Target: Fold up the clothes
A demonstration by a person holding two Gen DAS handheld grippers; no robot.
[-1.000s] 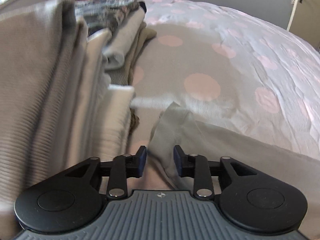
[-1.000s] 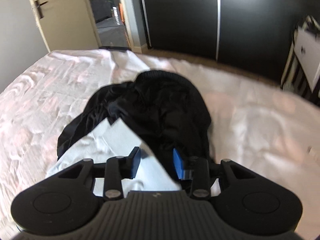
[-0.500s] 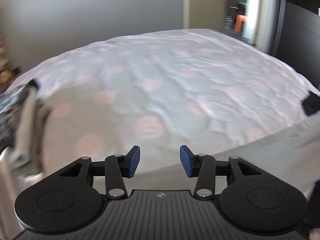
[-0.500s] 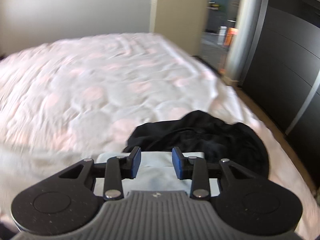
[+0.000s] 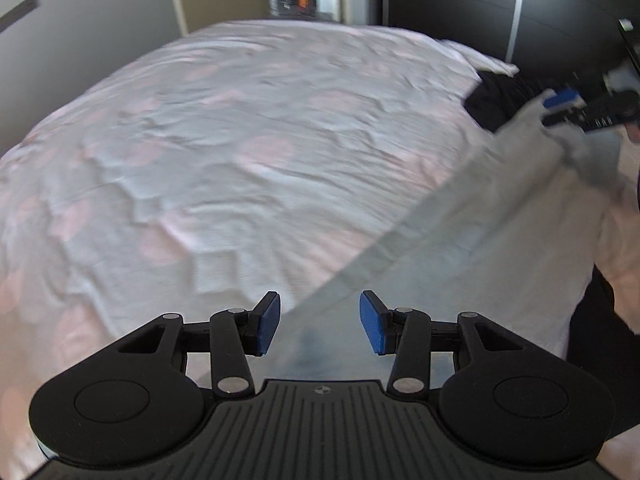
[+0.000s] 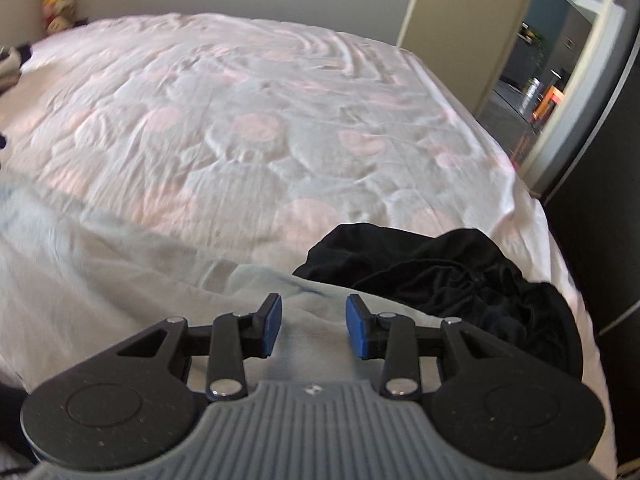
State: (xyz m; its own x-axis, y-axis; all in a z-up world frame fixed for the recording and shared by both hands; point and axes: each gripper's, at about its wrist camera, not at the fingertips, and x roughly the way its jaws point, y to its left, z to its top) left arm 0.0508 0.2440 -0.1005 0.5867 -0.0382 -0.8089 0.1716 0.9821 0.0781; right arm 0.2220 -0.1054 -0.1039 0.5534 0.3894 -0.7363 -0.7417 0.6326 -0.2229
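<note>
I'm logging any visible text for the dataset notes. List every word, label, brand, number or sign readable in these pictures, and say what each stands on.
No text can be read for certain.
Faint pale letters on the right gripper, seen in the left wrist view: too blurred to read.
Small round emblem on the left gripper body: a mark, not letters.
The same emblem shows in the right wrist view: no letters either.
White garment, black garment, bedspread: no print.

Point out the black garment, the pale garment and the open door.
black garment (image 6: pixel 448 276): right wrist view, crumpled middle.
pale garment (image 6: pixel 132 276): right wrist view, flat spread part.
open door (image 6: pixel 472 20): right wrist view, door face.
</note>
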